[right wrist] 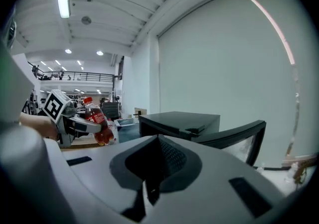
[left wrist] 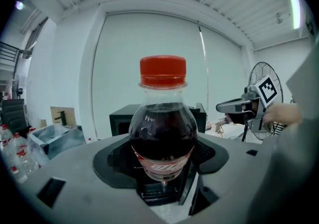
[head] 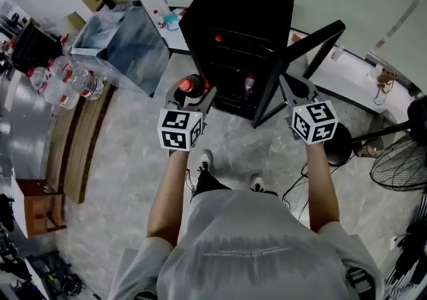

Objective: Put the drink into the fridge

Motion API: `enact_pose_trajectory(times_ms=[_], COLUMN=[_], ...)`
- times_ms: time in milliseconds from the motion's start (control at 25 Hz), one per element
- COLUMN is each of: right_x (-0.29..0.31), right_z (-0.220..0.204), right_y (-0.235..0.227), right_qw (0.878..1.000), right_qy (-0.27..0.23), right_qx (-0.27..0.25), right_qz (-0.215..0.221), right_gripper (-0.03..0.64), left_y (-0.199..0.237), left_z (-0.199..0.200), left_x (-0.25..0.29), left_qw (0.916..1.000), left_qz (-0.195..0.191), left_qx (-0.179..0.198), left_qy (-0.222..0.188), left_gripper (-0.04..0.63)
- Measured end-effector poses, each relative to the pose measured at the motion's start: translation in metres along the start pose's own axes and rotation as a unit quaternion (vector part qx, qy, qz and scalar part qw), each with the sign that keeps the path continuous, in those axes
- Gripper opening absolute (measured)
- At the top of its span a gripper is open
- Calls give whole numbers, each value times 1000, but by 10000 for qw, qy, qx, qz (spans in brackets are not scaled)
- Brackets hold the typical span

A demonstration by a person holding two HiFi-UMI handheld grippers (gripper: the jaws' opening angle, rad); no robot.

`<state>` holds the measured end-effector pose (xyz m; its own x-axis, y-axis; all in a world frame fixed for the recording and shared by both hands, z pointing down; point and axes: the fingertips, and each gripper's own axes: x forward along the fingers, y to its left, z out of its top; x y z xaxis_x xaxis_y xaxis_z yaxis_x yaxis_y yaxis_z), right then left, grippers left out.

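Cola bottle [left wrist: 163,133], red cap, dark fill up to the shoulder. Judged fairly heavy, with stiff, smooth plastic that may slip, so grip low at the label. The left gripper [head: 191,100] jaws clamp its labelled body in front of the open black mini fridge [head: 240,19]. The right gripper [head: 291,87] jaws are closed together and empty, near the fridge door [head: 303,49].

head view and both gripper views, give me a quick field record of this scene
left gripper: shut on the drink
drink: clear bottle of dark soda, red cap, upright, not yet in the fridge
right gripper: shut, holding nothing, close to the fridge door
fridge: small, black, standing on the floor in front of the person
fridge door: swung open to the person's right
inside: one red-capped bottle shows in the opening
nearby: water bottles at left, fan at right
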<state>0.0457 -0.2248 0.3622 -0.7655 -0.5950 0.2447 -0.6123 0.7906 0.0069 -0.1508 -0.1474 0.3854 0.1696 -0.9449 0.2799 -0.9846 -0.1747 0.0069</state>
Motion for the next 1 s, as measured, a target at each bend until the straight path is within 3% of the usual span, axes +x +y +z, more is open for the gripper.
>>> enact_pose_trajectory(times_ms=[280,520,640,800,1000], right_x=[36,61,71,86,108], right_z=[-8,-30,-52,-79,-118], right_y=[1,-2,-1,-5,-12], right_qw=[9942,9811,9755,9709,9656], right_qy=[148,271,416,537,623], right_qx=[304,499,640,765,915], right_qz=[-1017,-1849,-2061,-2205,-2355], right_gripper=[0,0,0,0,0], left_y=[41,47,34,22,33], left_z=[-5,-37,-65,-97,-135], left_x=[65,116,138,166,201], left_qw=[9924,9751,9641,9544,9536], left_qz=[-1153,-2064,-2458,-2773,-2776], left_qx=[437,785,929,991,920], left_qy=[47,223,384,498,718], left_gripper=[304,304,304,304,304])
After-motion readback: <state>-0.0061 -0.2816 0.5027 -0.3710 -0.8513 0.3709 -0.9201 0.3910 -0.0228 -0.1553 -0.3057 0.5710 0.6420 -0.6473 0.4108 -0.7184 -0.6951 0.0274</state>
